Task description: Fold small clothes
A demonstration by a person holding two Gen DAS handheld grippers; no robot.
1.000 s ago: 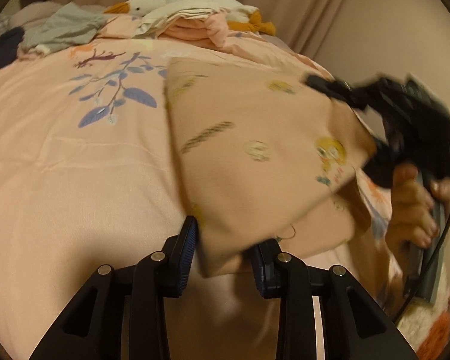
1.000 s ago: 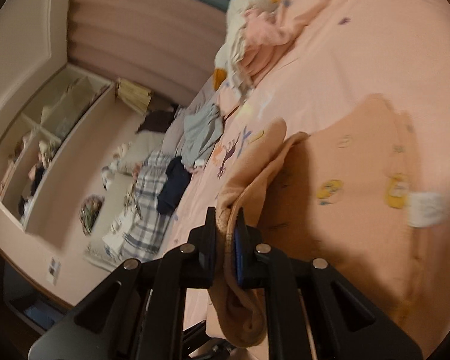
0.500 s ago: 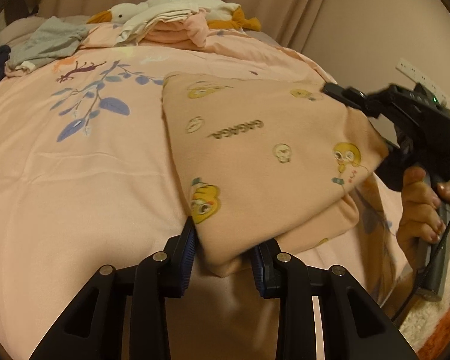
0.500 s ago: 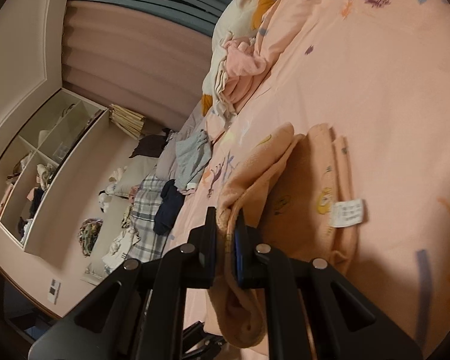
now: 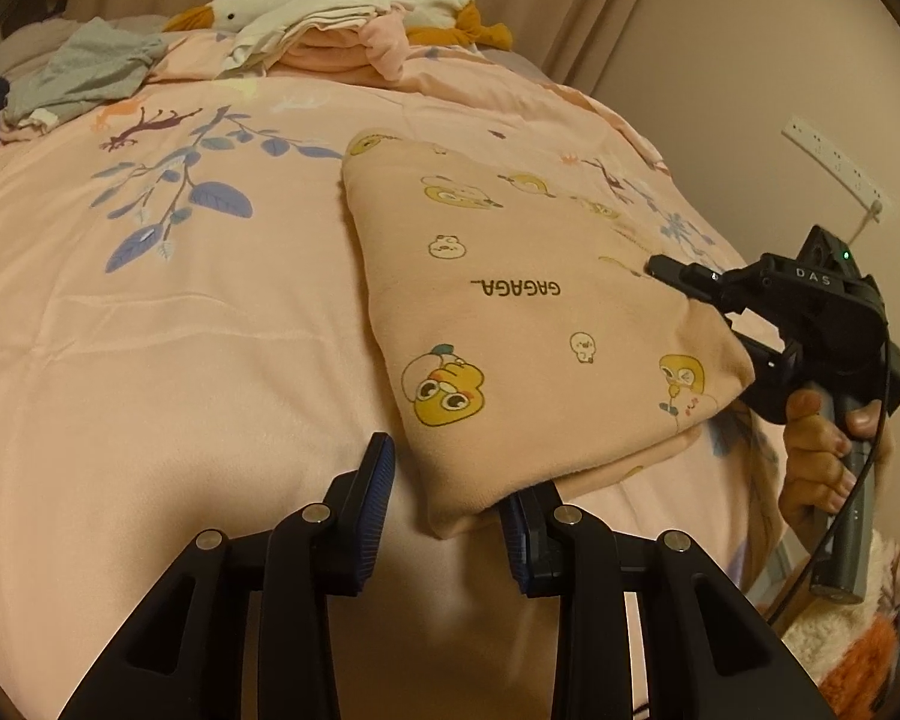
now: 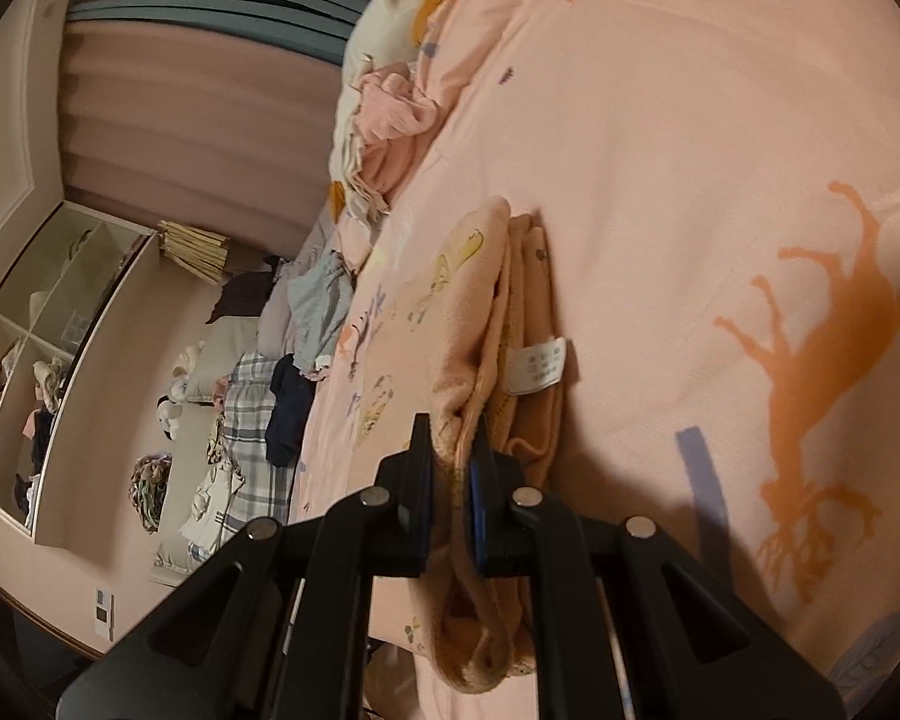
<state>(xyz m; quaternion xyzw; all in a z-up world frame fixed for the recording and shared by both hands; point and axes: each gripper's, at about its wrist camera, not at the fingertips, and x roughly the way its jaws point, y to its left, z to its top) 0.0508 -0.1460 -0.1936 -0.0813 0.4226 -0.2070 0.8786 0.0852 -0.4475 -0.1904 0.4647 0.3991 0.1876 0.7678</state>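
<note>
While the black two-finger right gripper (image 6: 452, 480) pinches a bunched edge of the peach cotton garment printed with yellow cartoon ducks (image 5: 540, 324), its jaws nearly closed on the cloth, the left gripper (image 5: 447, 504) stands partly open around the garment's near corner; whether its blue pads (image 5: 378, 480) press the fabric cannot be told. A hand (image 5: 828, 450) grips the right gripper's handle. Folded over, the garment lies on the pink leaf-and-animal-printed bedspread (image 5: 150, 360), white care label (image 6: 534, 366) showing. Beyond lie a white plush goose (image 5: 258, 3) among heaped pink and cream clothes (image 5: 342, 42), and a grey garment (image 5: 90, 69).
</note>
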